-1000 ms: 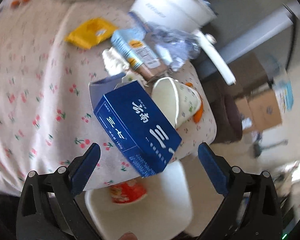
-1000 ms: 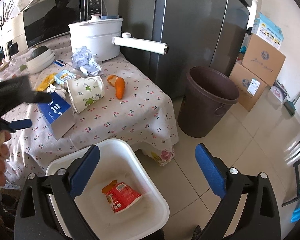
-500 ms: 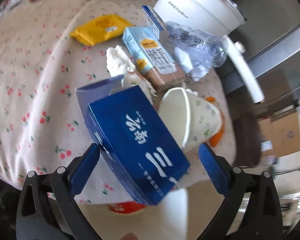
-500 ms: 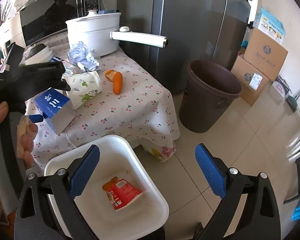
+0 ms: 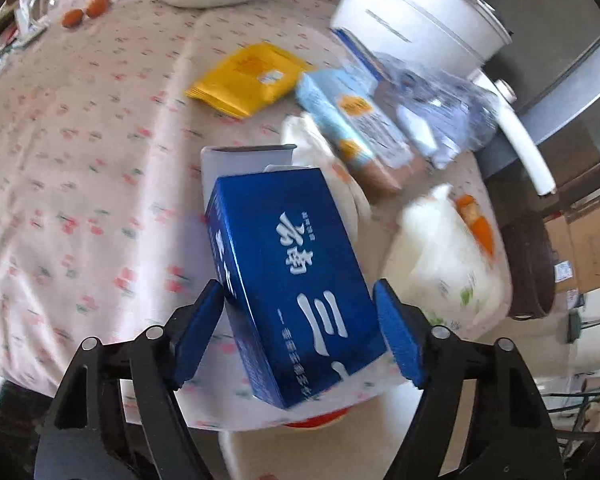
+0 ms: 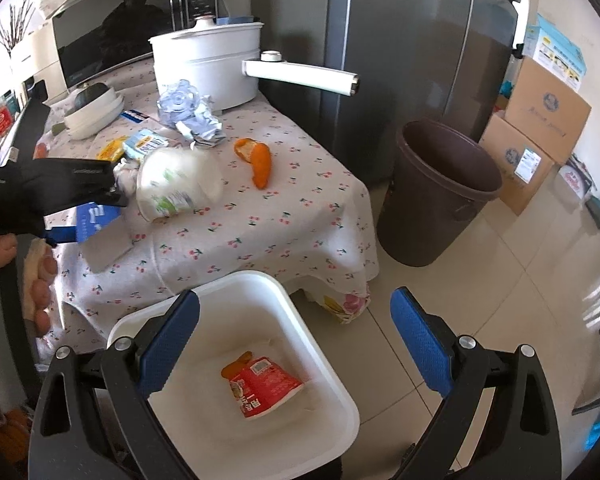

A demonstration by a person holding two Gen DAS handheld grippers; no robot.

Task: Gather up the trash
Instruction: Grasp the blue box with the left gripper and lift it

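Note:
A blue box point(image 5: 292, 272) with white lettering lies tilted near the table's front edge. My left gripper point(image 5: 298, 300) straddles its near end. The jaws are closing, and both blue pads point(image 5: 204, 320) meet the box's sides. In the right wrist view the same box point(image 6: 96, 220) shows under the black left gripper point(image 6: 60, 192). A white paper cup point(image 5: 440, 256) lies on its side, blurred, just right of the box. My right gripper point(image 6: 296, 320) hangs open above a white bin point(image 6: 240, 280) that holds a red packet point(image 6: 264, 384).
On the cherry-print tablecloth point(image 5: 80, 160) lie a yellow packet point(image 5: 252, 76), a light blue carton point(image 5: 352, 124), a crushed plastic bottle point(image 5: 432, 108) and orange peel point(image 6: 256, 160). A white pot point(image 6: 208, 64) stands behind them. A brown bin point(image 6: 440, 188) and cardboard boxes point(image 6: 540, 128) stand on the floor.
My left gripper came in over the blue box and its jaws narrowed from wide apart onto the box's sides. The paper cup shifted and is blurred. The right gripper stayed put.

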